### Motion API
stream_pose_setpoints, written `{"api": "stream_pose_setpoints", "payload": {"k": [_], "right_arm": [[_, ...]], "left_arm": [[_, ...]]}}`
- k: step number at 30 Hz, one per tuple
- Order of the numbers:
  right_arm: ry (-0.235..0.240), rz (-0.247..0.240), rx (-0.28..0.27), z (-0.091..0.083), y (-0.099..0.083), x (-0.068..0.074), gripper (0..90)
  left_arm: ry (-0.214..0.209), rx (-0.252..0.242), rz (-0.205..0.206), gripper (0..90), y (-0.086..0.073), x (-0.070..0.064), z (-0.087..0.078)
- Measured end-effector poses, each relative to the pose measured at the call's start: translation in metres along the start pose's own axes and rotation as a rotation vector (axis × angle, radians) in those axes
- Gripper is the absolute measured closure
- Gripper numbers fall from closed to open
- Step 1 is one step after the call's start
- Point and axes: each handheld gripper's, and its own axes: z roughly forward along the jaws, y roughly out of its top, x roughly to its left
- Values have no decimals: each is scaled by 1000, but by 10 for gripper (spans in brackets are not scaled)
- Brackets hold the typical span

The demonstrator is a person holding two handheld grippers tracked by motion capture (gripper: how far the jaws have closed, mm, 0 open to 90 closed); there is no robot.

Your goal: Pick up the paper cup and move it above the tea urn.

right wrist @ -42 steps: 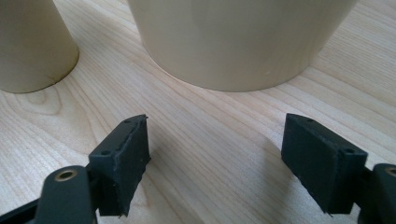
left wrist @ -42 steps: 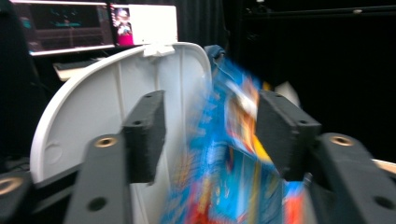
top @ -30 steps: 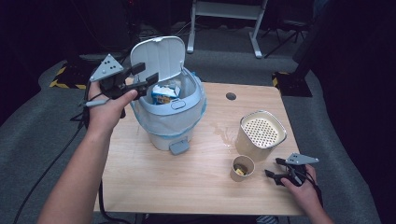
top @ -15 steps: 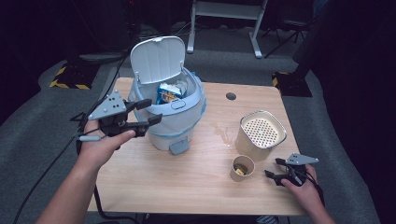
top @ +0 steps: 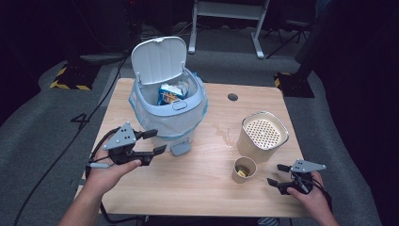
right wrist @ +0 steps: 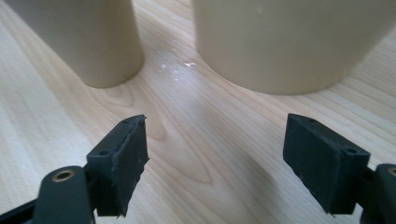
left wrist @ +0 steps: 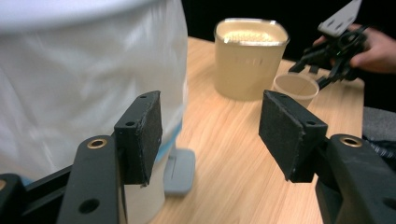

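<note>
A pale blue pedal bin (top: 169, 108) with a white liner stands on the wooden table (top: 197, 188), its lid (top: 157, 59) raised and snack packets inside. My left gripper (top: 156, 141) hovers open at the bin's front left, its jaws pointing toward the foot pedal (top: 180, 149). In the left gripper view the open gripper (left wrist: 210, 135) has the bin's liner (left wrist: 93, 79) close on its left and the pedal (left wrist: 180, 170) just ahead. My right gripper (top: 276, 174) rests open near the front right edge. It (right wrist: 217, 158) faces a small paper cup (right wrist: 88, 37) and a beige tub (right wrist: 289, 42).
The beige tub (top: 262, 136) with a perforated top stands right of the bin, and the paper cup (top: 244, 169) with something yellow inside is in front of it. A round cable hole (top: 232, 97) lies at the back. Bare wood runs between the grippers.
My left gripper has come down from beside the bin's open top toward the person, to the table's left front. It stays open. The right gripper has not moved.
</note>
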Motion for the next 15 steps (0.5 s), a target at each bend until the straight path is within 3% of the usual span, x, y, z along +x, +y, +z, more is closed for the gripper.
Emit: {"api": "stream_pose_setpoints", "payload": {"k": [8, 15], "right_arm": [[22, -27, -1, 0, 4, 11, 258], [73, -35, -21, 1, 8, 19, 200]], "left_arm": [[17, 46, -43, 401, -37, 4, 11], [33, 117, -61, 405, -61, 7, 21]]}}
